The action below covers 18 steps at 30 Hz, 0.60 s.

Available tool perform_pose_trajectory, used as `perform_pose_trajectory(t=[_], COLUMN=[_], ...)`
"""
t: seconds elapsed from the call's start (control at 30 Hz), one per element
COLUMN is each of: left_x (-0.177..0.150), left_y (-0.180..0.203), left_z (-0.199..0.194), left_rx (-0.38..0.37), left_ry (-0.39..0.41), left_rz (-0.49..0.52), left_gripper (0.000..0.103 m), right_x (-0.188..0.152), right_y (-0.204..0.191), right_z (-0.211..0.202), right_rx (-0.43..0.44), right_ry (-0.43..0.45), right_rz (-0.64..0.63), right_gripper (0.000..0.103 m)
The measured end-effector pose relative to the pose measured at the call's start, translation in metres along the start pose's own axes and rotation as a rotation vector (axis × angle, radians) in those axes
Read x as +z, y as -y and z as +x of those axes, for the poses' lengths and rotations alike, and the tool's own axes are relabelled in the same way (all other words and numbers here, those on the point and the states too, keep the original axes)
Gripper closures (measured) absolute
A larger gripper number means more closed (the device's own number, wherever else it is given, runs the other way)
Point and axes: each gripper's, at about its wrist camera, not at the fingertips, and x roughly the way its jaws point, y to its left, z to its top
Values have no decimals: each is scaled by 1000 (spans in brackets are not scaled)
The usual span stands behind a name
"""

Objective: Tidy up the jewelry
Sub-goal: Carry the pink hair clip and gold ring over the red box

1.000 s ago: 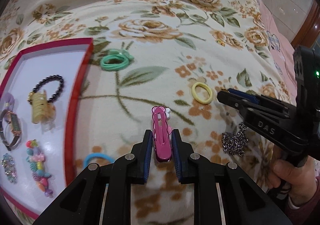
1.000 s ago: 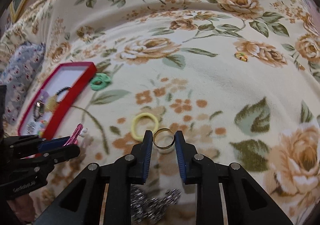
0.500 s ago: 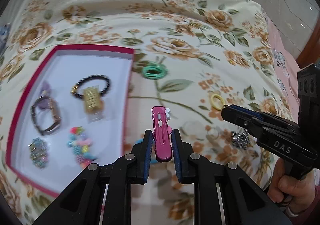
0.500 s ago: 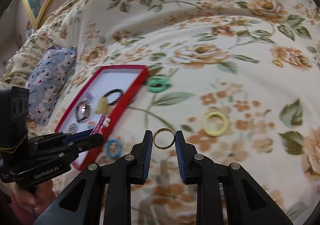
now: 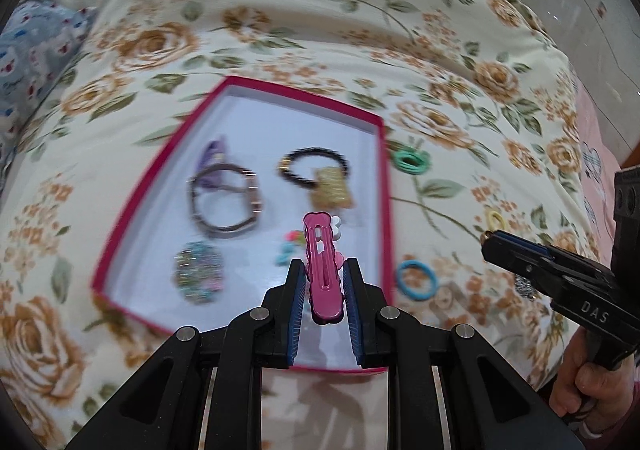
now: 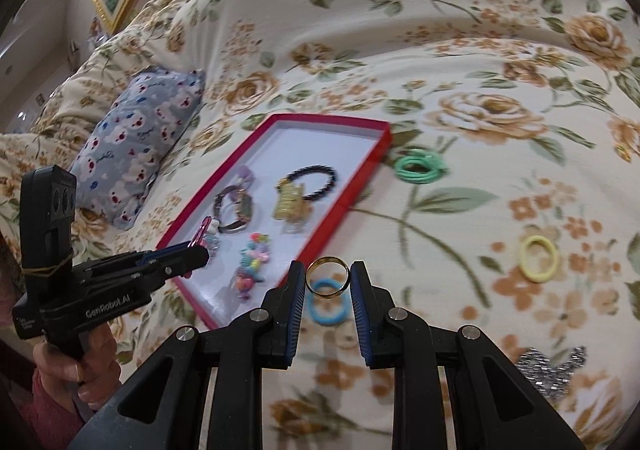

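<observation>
My left gripper (image 5: pixel 323 282) is shut on a pink hair clip (image 5: pixel 321 266) and holds it above the near right part of the red-rimmed white tray (image 5: pixel 383 186). The tray holds a watch (image 5: pixel 226 200), a black bead bracelet (image 5: pixel 318 166), a gold claw clip (image 5: pixel 332 192), a sparkly brooch (image 5: pixel 198 277) and a coloured bead string (image 6: pixel 252 264). My right gripper (image 6: pixel 327 286) is shut on a gold ring (image 6: pixel 327 280) above the bedspread, just right of the tray (image 6: pixel 344 206). The left gripper (image 6: pixel 192 250) also shows in the right wrist view.
On the floral bedspread to the right of the tray lie green hair ties (image 6: pixel 419 167), a blue hair tie (image 5: pixel 417 280), a yellow hair tie (image 6: pixel 538 258) and a silver chain (image 6: pixel 550 372). A blue patterned pillow (image 6: pixel 136 138) lies left of the tray.
Both grippers have moved left toward the tray. The left gripper with the pink clip went from over the bedspread to over the tray. The right gripper with the ring now hangs above the blue hair tie.
</observation>
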Motion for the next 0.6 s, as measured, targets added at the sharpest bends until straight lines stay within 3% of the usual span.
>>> perform_pose_trajectory(t=[0.37,0.6], left_x=[-8,-2], left_y=[-41,-54], left_z=[-17,-9], left_rx=[68,107], left_ry=[11,2], left_rz=[-78,-102], left_gripper=[85,85], right_x=[4,7], right_y=[-35,-48], right_z=[25,39], right_rx=[51,70], right_ry=[-39,-55], right_rz=[-54,-70], right_gripper=[80,80])
